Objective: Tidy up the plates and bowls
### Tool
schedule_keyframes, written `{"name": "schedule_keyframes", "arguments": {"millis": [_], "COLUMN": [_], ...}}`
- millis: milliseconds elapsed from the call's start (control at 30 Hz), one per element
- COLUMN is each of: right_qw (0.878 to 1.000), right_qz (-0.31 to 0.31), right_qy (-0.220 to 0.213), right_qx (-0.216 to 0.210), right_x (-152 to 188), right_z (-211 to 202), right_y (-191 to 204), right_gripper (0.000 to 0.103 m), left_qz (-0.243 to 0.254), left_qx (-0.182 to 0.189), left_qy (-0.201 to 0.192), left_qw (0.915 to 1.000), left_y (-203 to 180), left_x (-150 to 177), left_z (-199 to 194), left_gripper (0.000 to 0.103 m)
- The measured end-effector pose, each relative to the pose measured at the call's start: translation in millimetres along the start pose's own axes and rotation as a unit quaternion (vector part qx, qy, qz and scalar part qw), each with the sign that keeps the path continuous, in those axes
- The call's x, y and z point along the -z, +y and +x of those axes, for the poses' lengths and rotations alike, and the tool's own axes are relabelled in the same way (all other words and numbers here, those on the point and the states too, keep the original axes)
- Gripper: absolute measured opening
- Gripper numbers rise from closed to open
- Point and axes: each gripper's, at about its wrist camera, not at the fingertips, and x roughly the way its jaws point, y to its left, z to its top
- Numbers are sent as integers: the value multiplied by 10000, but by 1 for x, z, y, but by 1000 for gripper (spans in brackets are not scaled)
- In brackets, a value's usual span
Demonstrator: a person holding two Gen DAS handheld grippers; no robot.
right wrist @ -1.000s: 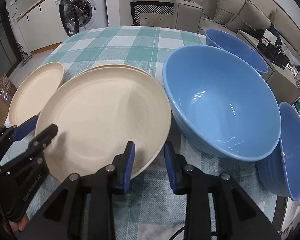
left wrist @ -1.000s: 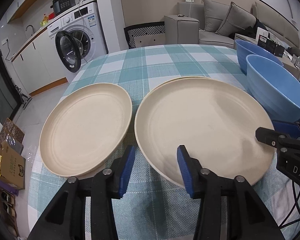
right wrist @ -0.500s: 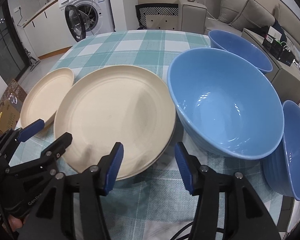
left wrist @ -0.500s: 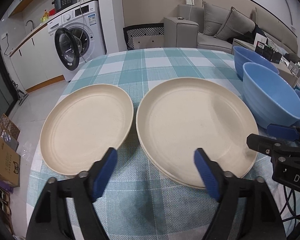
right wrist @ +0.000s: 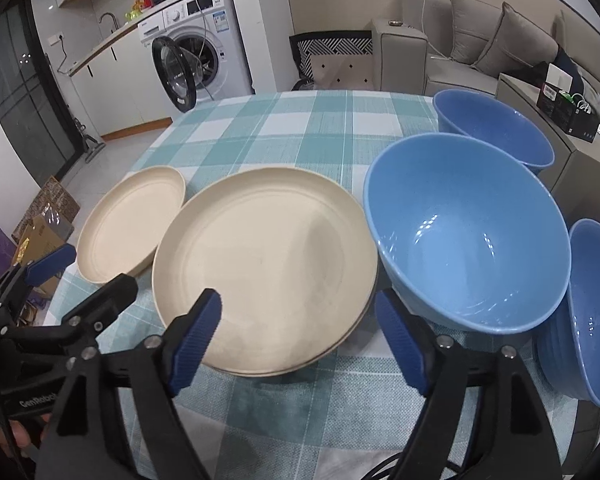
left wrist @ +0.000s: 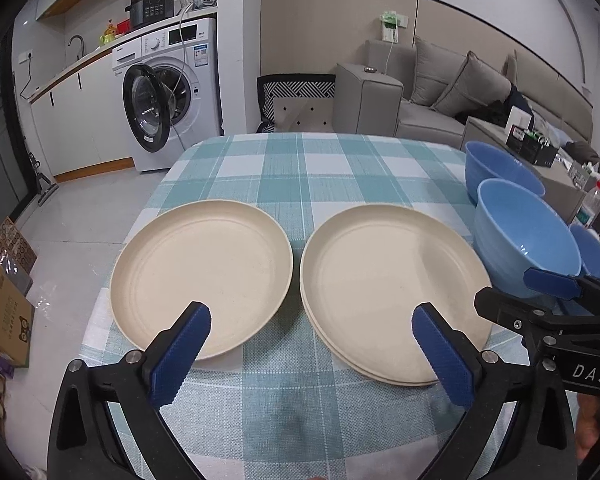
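Two cream plates lie stacked on the teal checked tablecloth, and a single cream plate lies just left of them. Three blue bowls stand to the right: a large near one, a far one and one at the right edge. My left gripper hovers above the gap between the plates. Its jaws are opening wide and hold nothing. My right gripper is also opening over the stack's near rim, its pads clear of it.
A washing machine with its door open stands beyond the table's far left corner. A grey sofa and a low side table are at the right. Cardboard boxes sit on the floor at the left.
Both grippers' jaws have spread wide and let go of the top plate's near rim. The left gripper has risen and drawn back. The plates now look smaller and the stack lies still.
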Motion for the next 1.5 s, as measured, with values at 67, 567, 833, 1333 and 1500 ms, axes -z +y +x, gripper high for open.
{"name": "schedule_keyframes", "arguments": {"millis": [67,567,833,1333,1500], "right_qw": [9999,9993,9991,9980,9980], "right_qz": [88,69,44,-142,-252], "right_qy": [-62,-157,-241,-480,-468], "right_qx": [-72,-331,-336,-389,-356], "right_x": [-2,-8,-14,-24,-25], "right_z": [-2,-8,-13,-24,-19], "right_y": [-3,5,12,31,40], "right_gripper": [89,103,103,103,103], "left_qz": [-41,-207,-302,-498,-605], "left_qx": [29,-119,-209,-487,-575], "left_qy": [-27,-294,-438,-569,-569], "left_qw": [10000,9993,9984,9959,9949], "left_y": [2,17,27,52,63], "left_x": [-1,-10,-14,-16,-17], "left_z": [-4,-32,-46,-56,-54], "left_gripper": [103,103,103,103,103]}}
